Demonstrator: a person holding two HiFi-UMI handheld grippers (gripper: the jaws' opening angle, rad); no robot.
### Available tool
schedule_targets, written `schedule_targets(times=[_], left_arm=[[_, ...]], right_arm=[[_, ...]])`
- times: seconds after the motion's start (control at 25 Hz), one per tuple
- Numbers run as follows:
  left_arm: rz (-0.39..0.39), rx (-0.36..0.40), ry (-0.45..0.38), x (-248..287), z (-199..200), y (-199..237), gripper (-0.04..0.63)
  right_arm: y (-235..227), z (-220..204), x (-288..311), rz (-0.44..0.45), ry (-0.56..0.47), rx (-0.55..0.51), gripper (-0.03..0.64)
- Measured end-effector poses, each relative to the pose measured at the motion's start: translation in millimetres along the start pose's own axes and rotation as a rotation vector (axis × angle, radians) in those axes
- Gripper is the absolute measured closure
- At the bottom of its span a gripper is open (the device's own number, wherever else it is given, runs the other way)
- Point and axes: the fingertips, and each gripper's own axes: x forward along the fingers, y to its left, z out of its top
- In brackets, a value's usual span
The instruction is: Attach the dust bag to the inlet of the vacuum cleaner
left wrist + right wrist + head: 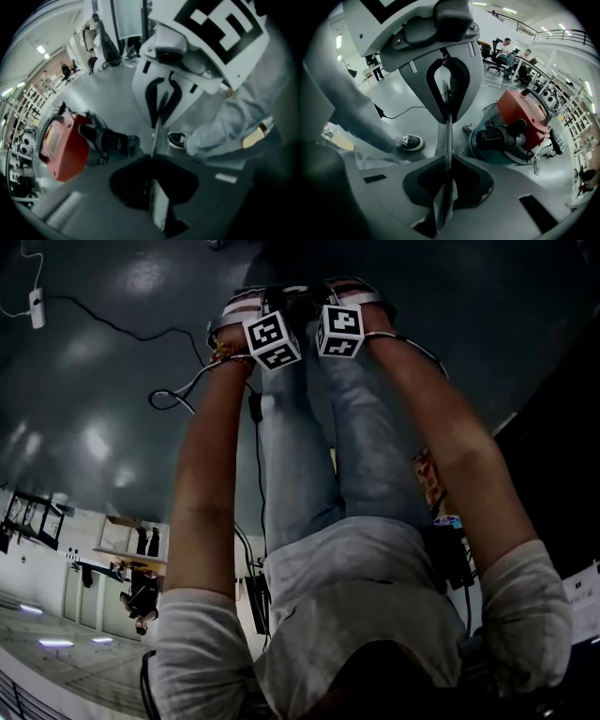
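The head view looks down the person's own body: two bare forearms reach to the left tongs (272,340) and right tongs (339,331), whose marker cubes sit side by side in front of pale jeans (323,446), above a dark glossy floor (103,399) crossed by a thin black cable (122,329). The jaws cannot be made out from here. In the left gripper view, the left tongs (153,150) are clenched, their jaws pressed into one thin line with nothing between them, tip to tip with the jaws of the right tongs, which fill the top of the picture. To the left, the red vacuum cleaner (65,147) lies on the floor, well apart from the tongs, with a black ribbed hose (105,138) reaching from it towards the centre; a dark shoe (177,139) shows just right of the jaws. In the right gripper view, the right tongs (447,140) are likewise clenched and empty, facing the left tongs above them. The vacuum cleaner, red on a teal base, sits on the floor to the right with its hose end pointing left. People sit at desks (506,49) far behind.
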Motion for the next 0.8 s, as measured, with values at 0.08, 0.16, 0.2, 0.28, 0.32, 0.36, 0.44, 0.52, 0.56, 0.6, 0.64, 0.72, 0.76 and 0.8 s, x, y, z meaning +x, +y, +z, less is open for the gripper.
schedule_targets(times=[0.08,0.16,0.2,0.28,0.32,0.36,0.44,0.52,0.56,0.6,0.64,0.72,0.76,0.8], left_arm=[[0.004,-0.009,0.010,11,-7,22,0.565],[0.009,-0.021,0.015,14,-15,40,0.565],[0.014,-0.030,0.013,11,-15,46,0.565],[0.021,-0.063,0.002,7,-11,50,0.565],[0.024,-0.079,-0.005,7,-8,53,0.563],[0.027,-0.087,-0.008,10,-6,57,0.563],[0.035,-0.085,-0.003,15,-1,68,0.563],[0.038,-0.075,0.003,15,4,78,0.561],[0.036,-0.064,0.005,13,7,81,0.561],[0.034,-0.045,0.007,11,9,83,0.560],[0.033,-0.023,0.008,10,10,84,0.558],[0.029,0.017,0.005,11,13,86,0.558],[0.024,0.029,0.003,13,14,87,0.558],[0.015,0.035,0.002,15,14,86,0.558]], right_arm=[[-21,3,12,-0.017,-0.011,0.019,0.580],[-41,10,18,-0.031,-0.009,0.011,0.580],[-47,12,16,-0.035,-0.002,0.004,0.580],[-53,12,11,-0.034,0.015,-0.001,0.580],[-56,10,11,-0.031,0.022,0.001,0.580],[-60,7,12,-0.031,0.026,0.001,0.580],[-73,0,16,-0.034,0.034,-0.008,0.580],[-82,-7,17,-0.035,0.048,-0.012,0.580],[-85,-9,18,-0.031,0.055,-0.005,0.580],[-87,-11,19,-0.023,0.060,0.005,0.580],[-88,-13,21,-0.012,0.065,0.017,0.580],[-87,-17,26,0.005,0.071,0.033,0.580],[-86,-19,28,0.014,0.075,0.039,0.580],[-85,-21,29,0.019,0.080,0.044,0.580]])
